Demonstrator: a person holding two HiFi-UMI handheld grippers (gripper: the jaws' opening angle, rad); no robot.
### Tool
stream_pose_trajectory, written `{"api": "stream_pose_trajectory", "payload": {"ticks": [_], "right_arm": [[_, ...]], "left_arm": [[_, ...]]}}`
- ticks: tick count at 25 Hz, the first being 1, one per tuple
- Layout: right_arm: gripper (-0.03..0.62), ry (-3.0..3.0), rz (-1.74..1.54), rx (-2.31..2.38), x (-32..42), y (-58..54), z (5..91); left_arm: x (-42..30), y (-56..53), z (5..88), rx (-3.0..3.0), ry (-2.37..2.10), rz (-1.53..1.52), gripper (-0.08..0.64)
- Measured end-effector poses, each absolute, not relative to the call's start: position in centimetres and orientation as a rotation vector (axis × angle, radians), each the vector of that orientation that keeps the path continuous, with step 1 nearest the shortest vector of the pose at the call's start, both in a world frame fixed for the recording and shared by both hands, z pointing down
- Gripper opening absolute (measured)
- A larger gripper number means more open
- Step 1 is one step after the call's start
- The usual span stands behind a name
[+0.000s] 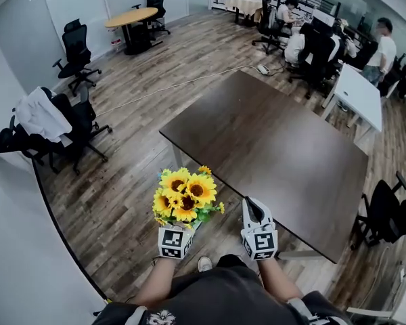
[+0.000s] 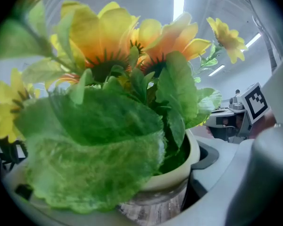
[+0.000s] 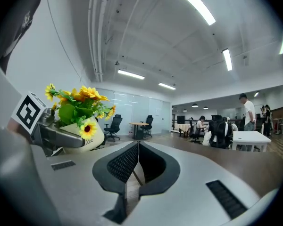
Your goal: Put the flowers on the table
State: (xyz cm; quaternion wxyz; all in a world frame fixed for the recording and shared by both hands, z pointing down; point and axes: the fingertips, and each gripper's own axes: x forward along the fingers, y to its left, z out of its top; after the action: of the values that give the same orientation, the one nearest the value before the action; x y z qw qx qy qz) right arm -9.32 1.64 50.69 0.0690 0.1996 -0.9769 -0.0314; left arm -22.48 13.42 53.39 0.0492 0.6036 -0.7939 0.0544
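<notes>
A bunch of yellow sunflowers point(image 1: 185, 196) in a cream pot point(image 2: 179, 171) is held over the wooden floor, short of the dark brown table point(image 1: 284, 154). My left gripper point(image 1: 183, 230) is shut on the pot; leaves and blooms fill the left gripper view. In the right gripper view the flower pot point(image 3: 87, 134) shows at the left, clamped in the other gripper. My right gripper point(image 1: 255, 212) hangs beside it to the right, jaws shut together with nothing between them, near the table's front edge.
Black office chairs point(image 1: 78, 49) and a jacket-draped chair point(image 1: 44, 124) stand at the left by the wall. A round wooden table point(image 1: 130, 17) is at the back. People sit at desks at the far right point(image 1: 304, 36). Another chair point(image 1: 386, 215) stands right of the table.
</notes>
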Motion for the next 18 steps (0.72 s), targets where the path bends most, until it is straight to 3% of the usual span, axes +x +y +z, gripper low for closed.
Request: {"api": "stream_pose_trajectory", "payload": {"ticks": [18], "right_arm": [[0.024,-2.934,-0.122,0.574,-12.6,-2.5,51.6]], "left_arm": [[-23.3,5.2,51.4,1.982,-2.386,0.130,0.537]]}}
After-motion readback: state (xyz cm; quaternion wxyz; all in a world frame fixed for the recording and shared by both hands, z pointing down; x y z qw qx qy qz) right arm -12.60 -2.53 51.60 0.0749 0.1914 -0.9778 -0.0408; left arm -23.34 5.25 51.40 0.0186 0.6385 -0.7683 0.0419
